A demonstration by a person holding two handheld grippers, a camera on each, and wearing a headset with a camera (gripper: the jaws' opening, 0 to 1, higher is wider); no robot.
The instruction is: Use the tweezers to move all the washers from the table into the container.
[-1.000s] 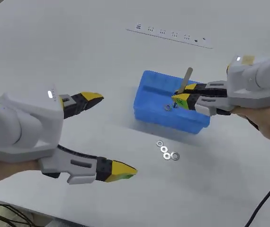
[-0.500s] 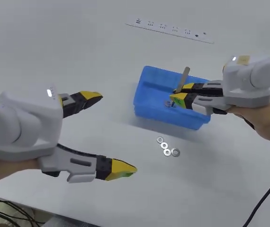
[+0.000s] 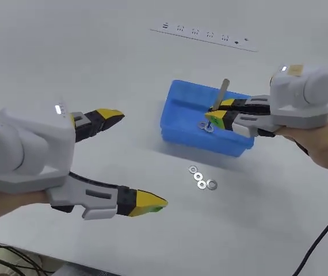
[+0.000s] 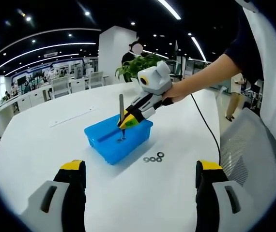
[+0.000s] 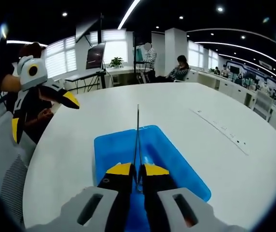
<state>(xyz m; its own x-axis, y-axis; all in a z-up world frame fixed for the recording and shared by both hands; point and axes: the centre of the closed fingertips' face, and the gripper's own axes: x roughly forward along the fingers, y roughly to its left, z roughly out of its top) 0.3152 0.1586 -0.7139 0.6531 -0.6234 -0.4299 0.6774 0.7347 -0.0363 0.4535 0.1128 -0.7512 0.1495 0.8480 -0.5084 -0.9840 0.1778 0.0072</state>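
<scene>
A blue container (image 3: 182, 123) stands mid-table. My right gripper (image 3: 214, 118) hovers over it, shut on the metal tweezers (image 3: 224, 92), which point steeply down into the container. A washer (image 3: 204, 126) shows at the tweezers' lower tip; I cannot tell whether it is pinched or lying on the container floor. A small cluster of washers (image 3: 201, 178) lies on the table just in front of the container. My left gripper (image 3: 130, 160) is open with nothing in it, well left of the washers. The left gripper view shows the container (image 4: 110, 145), tweezers (image 4: 121, 104) and loose washers (image 4: 153, 158).
A white power strip (image 3: 207, 35) lies at the far side of the table. A black cable (image 3: 325, 241) hangs off the near right edge. The white tabletop (image 3: 66, 63) stretches wide to the left. People and desks stand in the background of both gripper views.
My right gripper has shifted slightly left with the tweezers, bringing their tip further over the container's middle. The left gripper has stayed where it was, open.
</scene>
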